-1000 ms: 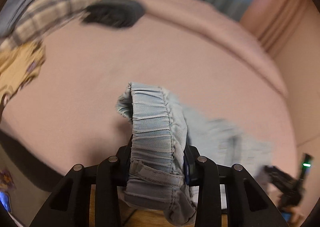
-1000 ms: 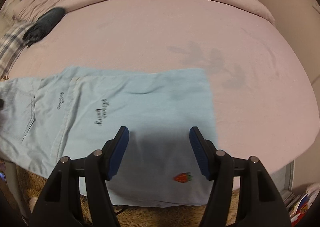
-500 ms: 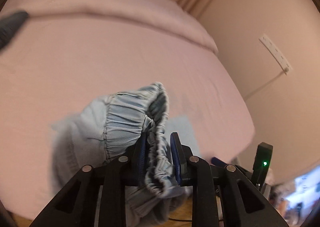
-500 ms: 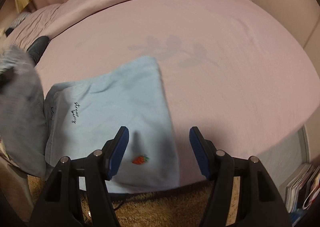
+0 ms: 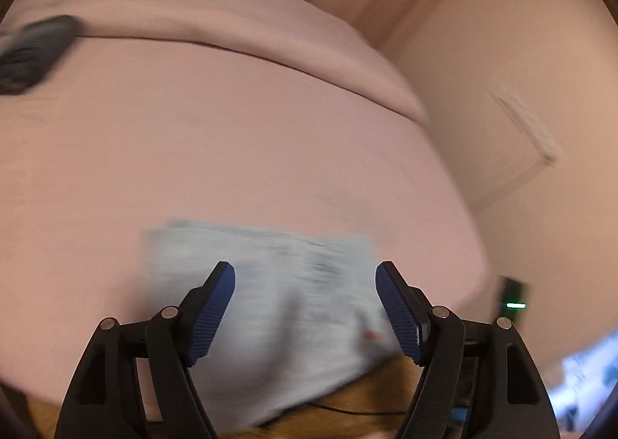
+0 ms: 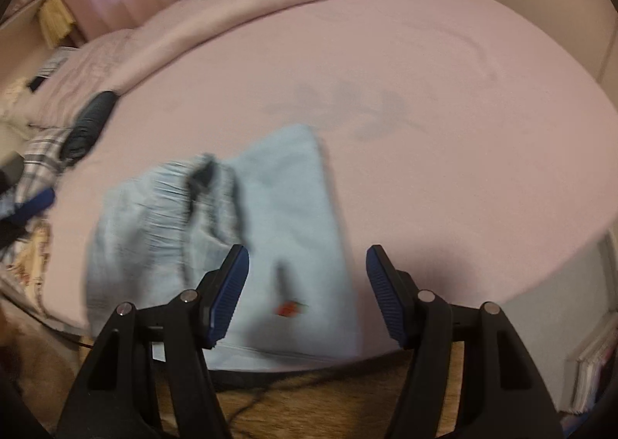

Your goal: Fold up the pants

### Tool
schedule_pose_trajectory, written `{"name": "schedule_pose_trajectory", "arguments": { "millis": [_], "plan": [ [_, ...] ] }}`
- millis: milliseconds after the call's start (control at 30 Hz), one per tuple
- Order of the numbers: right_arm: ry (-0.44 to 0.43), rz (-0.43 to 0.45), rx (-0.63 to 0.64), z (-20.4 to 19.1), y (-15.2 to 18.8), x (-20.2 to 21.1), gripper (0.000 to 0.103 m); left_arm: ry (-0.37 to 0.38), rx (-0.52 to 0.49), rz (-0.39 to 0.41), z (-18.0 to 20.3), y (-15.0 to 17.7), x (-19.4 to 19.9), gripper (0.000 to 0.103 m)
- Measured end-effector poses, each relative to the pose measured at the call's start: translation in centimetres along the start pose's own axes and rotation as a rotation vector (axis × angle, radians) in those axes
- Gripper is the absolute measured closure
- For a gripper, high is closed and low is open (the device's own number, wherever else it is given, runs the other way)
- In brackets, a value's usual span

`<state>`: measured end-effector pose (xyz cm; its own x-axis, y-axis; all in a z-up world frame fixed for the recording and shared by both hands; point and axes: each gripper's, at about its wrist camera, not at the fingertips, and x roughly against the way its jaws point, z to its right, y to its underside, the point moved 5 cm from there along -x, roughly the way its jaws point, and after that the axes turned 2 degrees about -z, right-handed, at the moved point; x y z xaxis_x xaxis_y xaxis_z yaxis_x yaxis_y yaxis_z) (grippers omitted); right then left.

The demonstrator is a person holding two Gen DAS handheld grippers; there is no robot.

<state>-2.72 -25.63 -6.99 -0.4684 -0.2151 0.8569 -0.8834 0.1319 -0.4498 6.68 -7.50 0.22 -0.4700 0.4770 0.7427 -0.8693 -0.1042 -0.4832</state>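
Left wrist view: the left hand-held gripper [image 5: 305,307] is seen spread wide, nothing held between its blue pads [image 5: 211,313]. The light blue pants [image 5: 270,284] are seen lying flat on the pink bed [image 5: 231,137], at its near edge, directly ahead of and below the fingers; the image is blurred, so fabric detail cannot be told. A dark object [image 5: 34,48] is seen far left on the bed.

Right wrist view: the right hand-held gripper [image 6: 307,284] is likewise spread wide and empty. The pants [image 6: 286,215] are seen folded over on the near edge of the bed [image 6: 425,130], mostly left of and ahead of the fingers, the gathered waistband [image 6: 170,188] laid on top at the left. A small red strawberry mark [image 6: 289,308] is seen between the fingers. Plaid cloth [image 6: 42,153] is seen at far left.
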Motion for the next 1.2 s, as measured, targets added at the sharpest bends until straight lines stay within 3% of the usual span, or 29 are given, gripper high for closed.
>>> {"name": "schedule_pose_trajectory", "arguments": {
  "millis": [67,200,333,400,433,467,533,600,633,733,900,967,1033,1100,1200],
  "plan": [
    [-0.097,-0.004,0.022,-2.0,-0.3,-0.2,0.037,-0.088,0.052,-0.002,-2.9,0.5,-0.1,0.028],
    [-0.267,-0.093,0.092,-6.8,0.8,-2.5,0.039,-0.159,0.152,-0.062,-6.7,2.5,-1.1,0.028],
    [-0.207,-0.200,0.141,-8.3,3.0,-6.8,0.038,-0.224,0.174,-0.089,-8.5,3.9,-1.4,0.028],
    [-0.190,-0.148,0.171,-8.7,3.2,-7.3,0.040,-0.231,0.165,-0.109,-8.5,4.6,-1.7,0.028],
    [-0.176,-0.114,0.194,-8.9,3.1,-7.0,0.055,-0.230,0.160,-0.118,-8.7,4.5,-2.0,0.028],
    [-0.176,-0.112,0.199,-9.0,3.1,-6.9,0.065,-0.228,0.155,-0.125,-8.6,4.6,-2.1,0.028],
    [-0.173,-0.086,0.199,-9.1,2.4,-5.4,0.068,-0.224,0.146,-0.127,-7.9,4.8,-2.1,0.028],
    [-0.154,0.000,0.218,-9.2,0.7,-3.3,0.068,-0.203,0.136,-0.128,-7.5,4.4,-2.2,0.028],
    [-0.148,0.051,0.217,-8.9,-0.1,-1.7,0.068,-0.176,0.130,-0.133,-7.2,4.4,-2.4,0.028],
    [-0.101,0.086,0.234,-7.7,-1.3,-0.7,0.068,-0.099,0.103,-0.143,-5.8,4.4,-2.9,0.028],
    [0.038,-0.076,0.273,-5.5,0.4,-6.9,0.058,-0.114,0.081,-0.228,-5.5,5.9,-6.3,0.028],
    [0.057,-0.047,0.252,-4.9,0.2,-6.6,0.043,-0.140,0.084,-0.264,-5.7,6.6,-7.5,0.028],
    [0.048,-0.033,0.219,-4.2,-0.4,-6.0,0.039,-0.143,0.079,-0.244,-5.8,6.8,-7.8,0.028],
    [-0.014,-0.036,0.172,-3.6,-0.9,-5.7,0.035,-0.135,0.071,-0.233,-5.8,6.7,-7.7,0.028],
    [-0.060,-0.088,0.098,-2.8,-1.1,-6.7,0.032,-0.132,0.077,-0.237,-6.1,7.0,-7.6,0.028]
  ]
}}
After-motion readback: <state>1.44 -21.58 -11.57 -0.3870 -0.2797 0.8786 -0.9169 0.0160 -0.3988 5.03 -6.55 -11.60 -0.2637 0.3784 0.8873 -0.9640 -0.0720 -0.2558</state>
